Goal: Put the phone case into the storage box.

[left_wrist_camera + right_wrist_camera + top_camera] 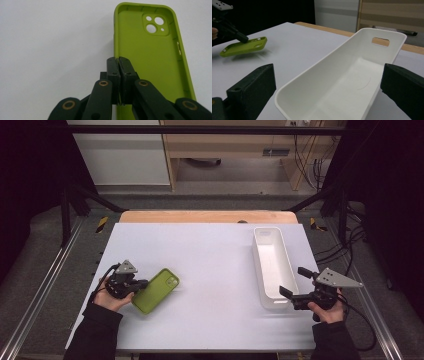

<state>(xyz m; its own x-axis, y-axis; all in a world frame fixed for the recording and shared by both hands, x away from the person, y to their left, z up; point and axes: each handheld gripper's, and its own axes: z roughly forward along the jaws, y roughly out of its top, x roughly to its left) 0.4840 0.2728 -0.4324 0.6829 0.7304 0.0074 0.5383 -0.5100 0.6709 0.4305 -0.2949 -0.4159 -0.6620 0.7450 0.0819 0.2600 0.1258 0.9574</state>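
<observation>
Partly hidden: the near end of the green phone case (156,291) sits under the left gripper (141,283); in the left gripper view the jaws cover its near edge.
Left claw: clenched on the long side wall of the case, pads pressed together over the rim.
Case: soft-looking matte lime shell, open side up, camera cut-outs at its far end, near left of the white table (210,265); seen from the right gripper view, it looks lifted clear of the table.
Right claw: right gripper (294,282) released, jaws wide apart, either side of the bin's near end.
Bin: white plastic bin (270,251), long, smooth, rounded corners, handle slot in the far wall; far right, well apart from the case.
Around: wooden shelving and cables beyond the table.
</observation>
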